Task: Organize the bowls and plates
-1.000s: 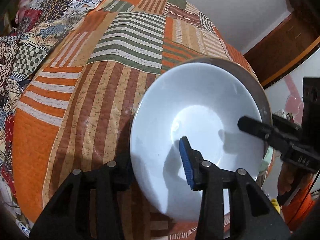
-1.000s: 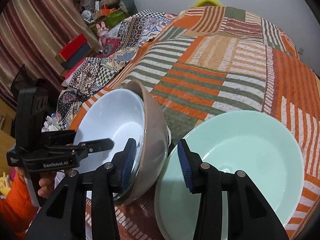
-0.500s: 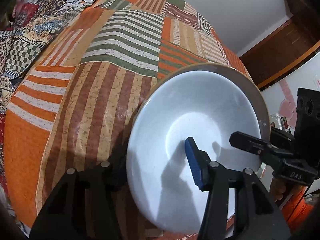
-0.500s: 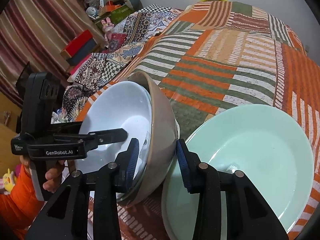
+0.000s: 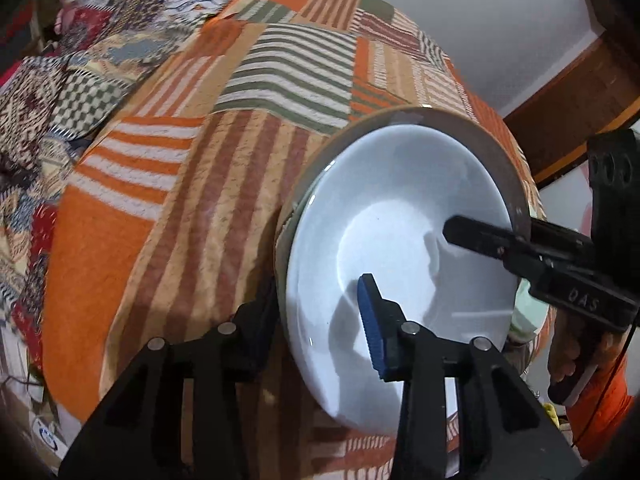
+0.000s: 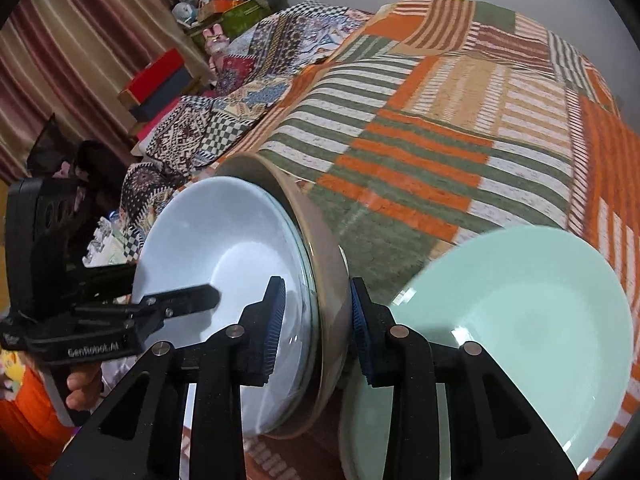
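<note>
A white plate [image 5: 400, 216] sits nested inside a brown bowl [image 5: 516, 184], and both are tilted steeply on edge above the patchwork quilt [image 5: 192, 184]. My left gripper [image 5: 316, 312] is shut on the near rim of the nested pair, one finger inside the plate and one behind the bowl. My right gripper [image 6: 316, 332] is shut on the opposite rim of the same white plate [image 6: 216, 248] and brown bowl [image 6: 320, 256]. A mint green plate [image 6: 520, 320] lies on the quilt to the right of the right gripper.
The quilt [image 6: 440, 128] covers the bed. A patterned blanket [image 6: 240, 92] and red boxes [image 6: 156, 76] lie to the left. A wooden door frame [image 5: 572, 92] stands at the right in the left wrist view.
The nested plate and bowl have tilted further upright. My right gripper has closed on their rim. The left gripper keeps its hold.
</note>
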Demonstrator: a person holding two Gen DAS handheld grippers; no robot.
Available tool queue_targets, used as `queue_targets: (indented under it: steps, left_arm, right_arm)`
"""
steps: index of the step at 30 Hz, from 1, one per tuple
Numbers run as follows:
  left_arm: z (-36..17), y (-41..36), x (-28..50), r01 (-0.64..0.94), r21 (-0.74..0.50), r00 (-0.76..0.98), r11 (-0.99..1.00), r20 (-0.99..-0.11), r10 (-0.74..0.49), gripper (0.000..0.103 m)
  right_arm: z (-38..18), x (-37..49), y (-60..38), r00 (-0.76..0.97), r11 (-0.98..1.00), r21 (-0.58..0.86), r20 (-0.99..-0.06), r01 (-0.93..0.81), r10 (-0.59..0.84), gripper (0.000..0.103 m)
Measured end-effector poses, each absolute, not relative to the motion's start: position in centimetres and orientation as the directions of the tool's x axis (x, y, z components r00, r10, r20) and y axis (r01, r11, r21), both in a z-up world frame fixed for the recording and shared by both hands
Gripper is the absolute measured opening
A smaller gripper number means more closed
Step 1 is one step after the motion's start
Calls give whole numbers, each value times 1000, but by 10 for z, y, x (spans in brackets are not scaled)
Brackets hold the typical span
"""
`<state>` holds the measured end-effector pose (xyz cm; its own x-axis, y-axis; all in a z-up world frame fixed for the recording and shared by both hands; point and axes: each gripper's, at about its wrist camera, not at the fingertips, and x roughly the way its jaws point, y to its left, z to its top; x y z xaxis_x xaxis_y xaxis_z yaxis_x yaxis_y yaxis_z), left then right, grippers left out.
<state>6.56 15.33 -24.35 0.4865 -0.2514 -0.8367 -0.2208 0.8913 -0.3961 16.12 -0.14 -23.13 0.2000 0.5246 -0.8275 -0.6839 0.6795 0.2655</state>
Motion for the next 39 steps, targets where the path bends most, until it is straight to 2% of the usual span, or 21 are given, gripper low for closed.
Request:
queue_targets:
  steps: [7,11,18,24,26,31,39]
  left_arm:
    - [-242,158,61,-223,-403,490,888,-834,-255,40]
    - [-238,165,66,-222,-448,511,866,-810,-288,40]
    - [-235,160,51,-221,-443,510,869,-812,-284,40]
    - [-225,165,32,-254,-438,539,862,-804,-250,49]
    - [-219,166,26,-252,-433,556,866,-796,-237,55]
    - [-219,168,26,-251,-449,562,858,-789,-248,58]
    - [-239,148,46,-208,-481,505,852,-799,-327,57]
  right_arm:
    - [-236,174,22,192,667,230,-847,-709,496,28]
    - [-241,180,15,178,686,240,-860,-687,479,28]
    - [-232,176,6,182,681,255,-847,-687,500,28]
    - [-230,172,9,200,668,229,-843,-708,500,29]
    - [-232,174,8,206,671,221,-844,-707,495,29]
    - [-232,175,7,208,682,221,-848,-697,487,29]
    - [-233,172,4,191,681,233,-853,-694,486,29]
